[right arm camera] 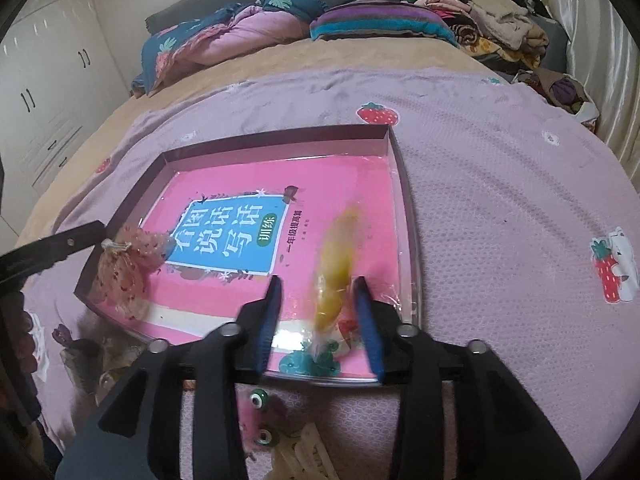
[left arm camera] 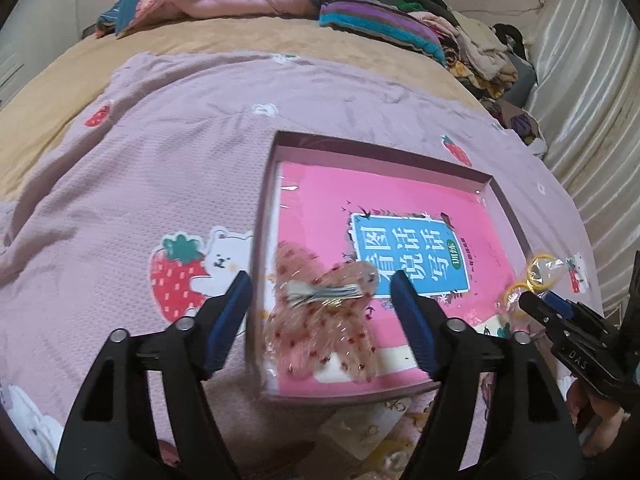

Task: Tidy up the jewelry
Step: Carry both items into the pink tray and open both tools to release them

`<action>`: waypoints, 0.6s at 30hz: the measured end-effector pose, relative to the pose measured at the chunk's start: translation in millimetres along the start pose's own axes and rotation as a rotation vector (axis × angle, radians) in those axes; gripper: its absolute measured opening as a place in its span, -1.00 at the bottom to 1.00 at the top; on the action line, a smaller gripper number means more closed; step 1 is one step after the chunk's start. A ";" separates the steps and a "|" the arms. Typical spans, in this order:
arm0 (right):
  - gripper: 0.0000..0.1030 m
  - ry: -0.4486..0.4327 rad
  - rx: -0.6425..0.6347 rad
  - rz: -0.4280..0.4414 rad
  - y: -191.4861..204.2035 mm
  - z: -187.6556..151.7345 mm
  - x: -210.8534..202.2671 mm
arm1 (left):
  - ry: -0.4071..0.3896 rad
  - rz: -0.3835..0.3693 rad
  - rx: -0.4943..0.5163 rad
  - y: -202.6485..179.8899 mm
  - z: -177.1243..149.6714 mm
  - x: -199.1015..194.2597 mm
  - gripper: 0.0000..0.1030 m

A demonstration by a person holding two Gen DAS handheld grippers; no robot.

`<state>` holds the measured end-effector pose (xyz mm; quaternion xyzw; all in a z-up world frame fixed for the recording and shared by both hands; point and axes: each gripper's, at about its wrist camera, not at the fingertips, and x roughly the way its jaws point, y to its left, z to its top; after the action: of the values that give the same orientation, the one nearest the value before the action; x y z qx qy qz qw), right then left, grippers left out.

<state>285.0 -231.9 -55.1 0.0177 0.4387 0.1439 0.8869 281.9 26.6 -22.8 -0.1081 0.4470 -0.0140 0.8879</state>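
A shallow purple tray [left arm camera: 380,154] [right arm camera: 280,139] lies on the bed with a pink book [left arm camera: 320,200] [right arm camera: 340,184] inside it. In the tray's near left corner rests a pink gauze bow hair clip [left arm camera: 320,320] [right arm camera: 128,264]. My left gripper [left arm camera: 322,300] stands open around it, with both pads clear of the bow. A clear bag of yellow rings [right arm camera: 336,276] [left arm camera: 538,270], blurred, hangs loose between the fingers of my right gripper [right arm camera: 319,314] [left arm camera: 540,304], over the tray's near right part. Those jaws stand narrowly apart, and the pads do not press on the bag.
Two green beads [right arm camera: 258,398] and a paper tag [right arm camera: 304,456] lie on the strawberry-print cover [right arm camera: 500,240] in front of the tray. Folded quilts [right arm camera: 248,28] and a clothes pile [right arm camera: 492,16] fill the far end. A wardrobe [right arm camera: 44,92] stands left, a curtain [left arm camera: 592,100] right.
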 end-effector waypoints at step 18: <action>0.59 -0.177 0.105 -0.047 -31.5 -15.0 -90.4 | -0.153 0.083 -0.022 4.3 -5.4 -80.2 0.82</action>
<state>229.0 -288.0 0.6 0.0664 0.3658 0.0979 0.9231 229.1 39.6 36.5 -0.1001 0.3821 0.0364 0.9180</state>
